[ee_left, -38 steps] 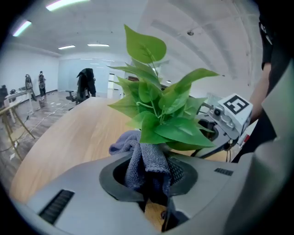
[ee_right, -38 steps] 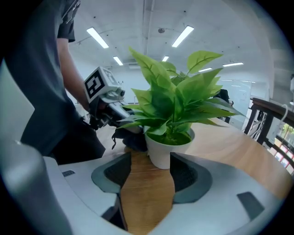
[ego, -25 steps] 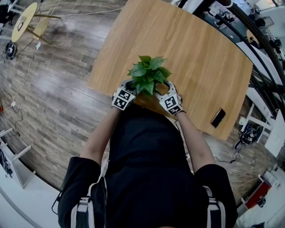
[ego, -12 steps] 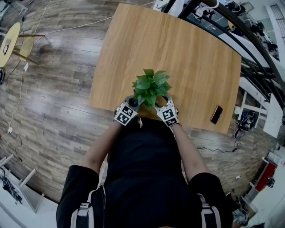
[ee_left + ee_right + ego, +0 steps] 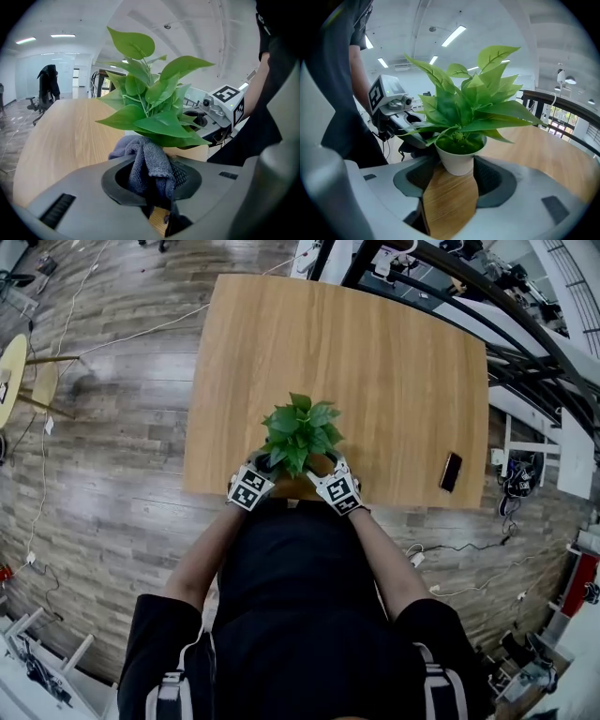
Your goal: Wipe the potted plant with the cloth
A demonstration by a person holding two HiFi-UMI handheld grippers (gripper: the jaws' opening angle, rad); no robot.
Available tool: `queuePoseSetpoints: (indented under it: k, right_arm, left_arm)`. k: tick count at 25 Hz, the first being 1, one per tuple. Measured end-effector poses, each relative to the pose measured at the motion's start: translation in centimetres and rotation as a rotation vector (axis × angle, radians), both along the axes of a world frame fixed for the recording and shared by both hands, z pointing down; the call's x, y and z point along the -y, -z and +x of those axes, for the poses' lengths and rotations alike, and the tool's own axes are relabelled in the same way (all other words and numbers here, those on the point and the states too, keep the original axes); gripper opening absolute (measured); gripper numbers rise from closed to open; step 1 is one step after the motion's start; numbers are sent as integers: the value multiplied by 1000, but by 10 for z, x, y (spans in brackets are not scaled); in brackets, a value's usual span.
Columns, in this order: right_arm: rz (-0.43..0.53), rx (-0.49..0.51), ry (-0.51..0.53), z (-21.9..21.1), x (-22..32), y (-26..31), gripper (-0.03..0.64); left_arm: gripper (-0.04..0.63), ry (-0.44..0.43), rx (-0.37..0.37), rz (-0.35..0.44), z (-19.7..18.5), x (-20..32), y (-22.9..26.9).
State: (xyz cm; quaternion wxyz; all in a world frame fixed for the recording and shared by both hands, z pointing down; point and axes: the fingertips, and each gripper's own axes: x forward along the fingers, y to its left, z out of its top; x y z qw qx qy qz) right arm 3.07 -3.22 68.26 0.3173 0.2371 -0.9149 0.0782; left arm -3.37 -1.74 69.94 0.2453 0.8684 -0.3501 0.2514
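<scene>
The potted plant [image 5: 300,430] stands on the wooden table [image 5: 394,362] close to its near edge, in the middle of the head view, its green leaves spread wide. A person in a black top [image 5: 300,615] fills the lower half of that view, with one gripper on each side of the plant.

The left gripper [image 5: 154,180] has its fingers clenched on a grey-blue cloth [image 5: 147,161]. The cloth bunches up out of them at the lower centre of the left gripper view, and its top touches the underside of the lowest leaves.

The right gripper [image 5: 457,176] comes at the plant from the other side. Its fingers close in on the small white pot [image 5: 457,161], one dark pad against each side, with bare table wood showing between them below the pot, at the centre bottom of the right gripper view.

A dark phone [image 5: 451,472] lies on the table near its edge, at the right of the head view, well apart from the plant.
</scene>
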Motion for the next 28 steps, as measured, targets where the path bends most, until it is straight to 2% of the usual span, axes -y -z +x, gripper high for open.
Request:
queuePoseSetpoints:
  k: [3, 10, 14, 19, 24, 28]
  right_arm:
    - [-15, -8, 24, -1, -6, 1, 250]
    - [-5, -1, -3, -2, -8, 1, 250]
    - [-19, 29, -48, -4, -11, 3, 250]
    - [-18, 49, -109, 5, 10, 2, 250]
    - [12, 31, -24, 1, 15, 5, 250]
    - [8, 30, -59, -1, 14, 4, 250]
  left_arm:
    - [114, -3, 9, -8, -3, 1, 1]
    - [114, -23, -9, -13, -1, 3, 2]
    - [114, -31, -20, -19, -2, 1, 4]
    - [114, -21, -18, -21, -7, 9, 2]
    - [114, -27, 7, -16, -7, 14, 1]
    - [114, -39, 16, -6, -8, 14, 4]
